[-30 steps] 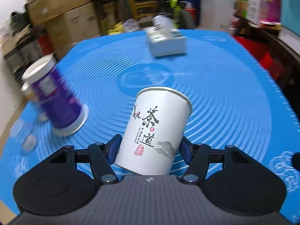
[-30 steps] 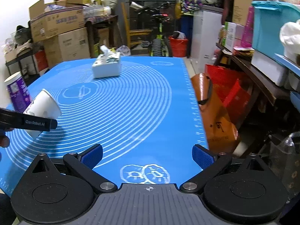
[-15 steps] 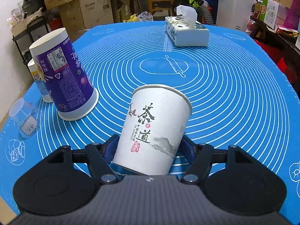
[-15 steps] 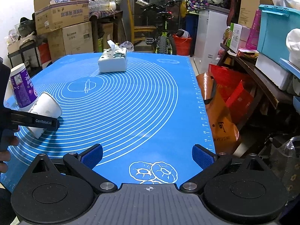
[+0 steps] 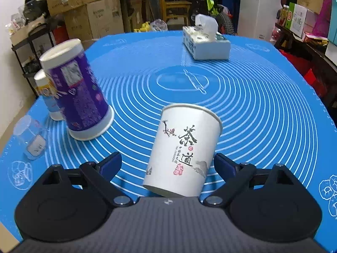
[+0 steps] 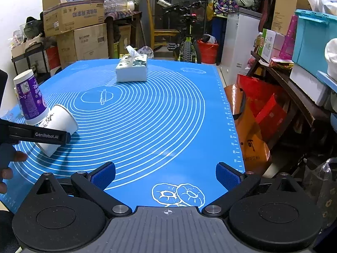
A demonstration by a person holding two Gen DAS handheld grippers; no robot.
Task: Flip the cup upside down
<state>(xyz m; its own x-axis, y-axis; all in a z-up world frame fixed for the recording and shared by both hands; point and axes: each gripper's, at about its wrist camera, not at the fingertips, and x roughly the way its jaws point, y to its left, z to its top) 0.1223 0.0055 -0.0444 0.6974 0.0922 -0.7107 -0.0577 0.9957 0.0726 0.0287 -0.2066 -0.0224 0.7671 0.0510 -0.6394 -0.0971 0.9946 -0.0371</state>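
the white paper cup (image 5: 183, 154) with black calligraphy sits between the jaws of the left gripper (image 5: 168, 164), tilted, its wide rim pointing up and away from the camera and its narrow base near the gripper body. in the left wrist view the left blue pad stands clearly off the cup wall with blue mat showing in the gap, while the right pad is at or very close to the cup's side, so the jaws look spread and no longer clamping it. the right wrist view shows the same cup (image 6: 58, 129) leaning, low over the blue mat (image 6: 160, 113) on the worktop beside the left gripper's black finger; whether its base touches the mat i cannot tell. the right gripper (image 6: 166, 176) hangs over the near edge of the mat, jaws wide apart and holding nothing. just beside the cup stands an inverted purple cup (image 5: 78, 92), and a tissue box (image 5: 205, 45) lies well apart at the far end. as i judge it, the flip is not finished: the mouth faces upward rather than down onto the mat, so the cup needs to be regripped or caught, turned over, and set down on its rim.
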